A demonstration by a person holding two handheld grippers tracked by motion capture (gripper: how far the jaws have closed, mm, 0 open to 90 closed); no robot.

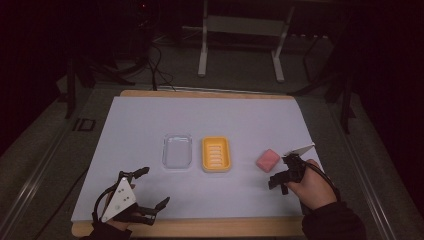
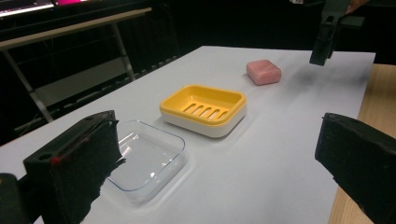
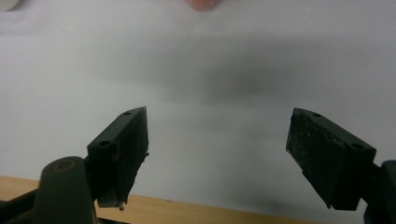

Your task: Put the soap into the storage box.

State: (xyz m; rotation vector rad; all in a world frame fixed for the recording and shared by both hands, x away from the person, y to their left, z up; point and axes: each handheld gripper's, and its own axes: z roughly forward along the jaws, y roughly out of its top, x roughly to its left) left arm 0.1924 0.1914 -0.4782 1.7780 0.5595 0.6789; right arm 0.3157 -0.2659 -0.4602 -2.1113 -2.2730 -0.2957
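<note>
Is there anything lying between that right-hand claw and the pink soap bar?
Nothing visible does. The right gripper, jaws open and empty, hovers just beside the pink soap, with only bare white table cover between them. The yellow soap dish sits off to the soap's far side.

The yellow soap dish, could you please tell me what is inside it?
Nothing lies inside the yellow soap dish; its slotted floor is bare. The pink soap sits apart on the white sheet. What is under the slotted floor, in the white base, is covered.
</note>
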